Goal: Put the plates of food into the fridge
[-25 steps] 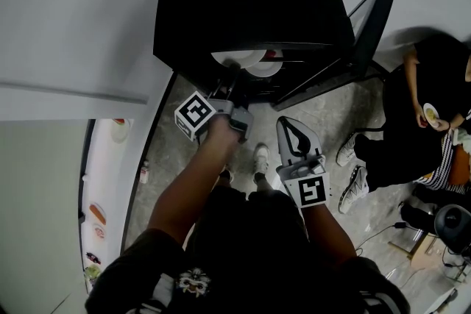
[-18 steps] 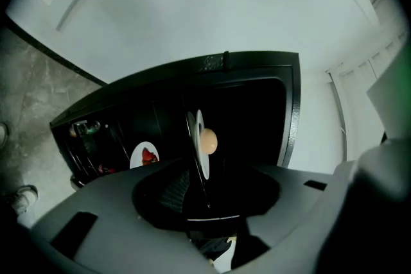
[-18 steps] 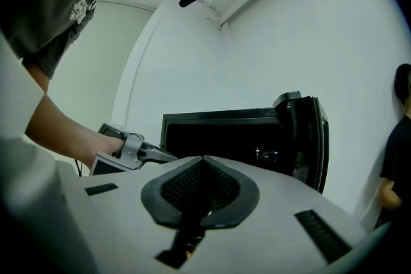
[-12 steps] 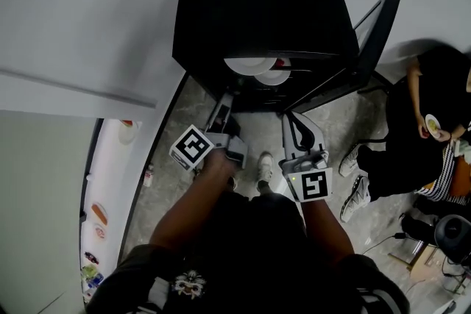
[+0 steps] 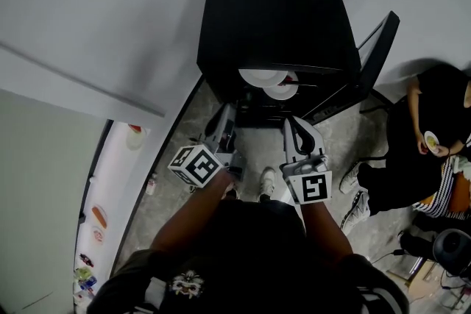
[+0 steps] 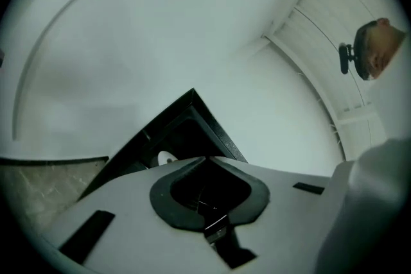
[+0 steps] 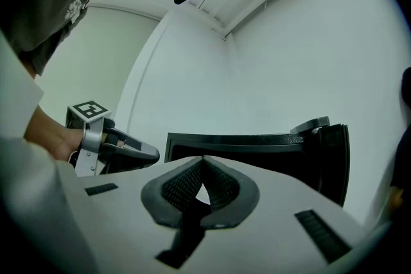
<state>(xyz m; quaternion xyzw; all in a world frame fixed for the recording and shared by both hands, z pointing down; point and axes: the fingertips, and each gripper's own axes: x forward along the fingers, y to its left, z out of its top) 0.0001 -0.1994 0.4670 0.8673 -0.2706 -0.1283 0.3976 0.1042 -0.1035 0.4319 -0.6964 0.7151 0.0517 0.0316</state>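
A black fridge (image 5: 272, 18) stands with its door (image 5: 372, 40) swung open to the right. On its shelf sit a large white plate (image 5: 260, 76) and a smaller plate (image 5: 282, 90) with something red. My left gripper (image 5: 226, 112) hangs in front of the opening, clear of the plates; its jaws are closing and nothing is between them. In the left gripper view its tips (image 6: 205, 158) meet below the fridge (image 6: 173, 135). My right gripper (image 5: 292, 123) is beside it, shut and empty. In the right gripper view its tips (image 7: 203, 158) touch before the fridge (image 7: 257, 144).
A person (image 5: 430, 121) sits on the floor at the right, holding a small plate. A white counter (image 5: 110, 180) with several food items runs along the left. My feet (image 5: 265, 180) stand on the stone floor just before the fridge.
My left gripper has drawn back out of the fridge towards me and its jaws have come together. The plates stay on the shelf. The right gripper has risen slightly.
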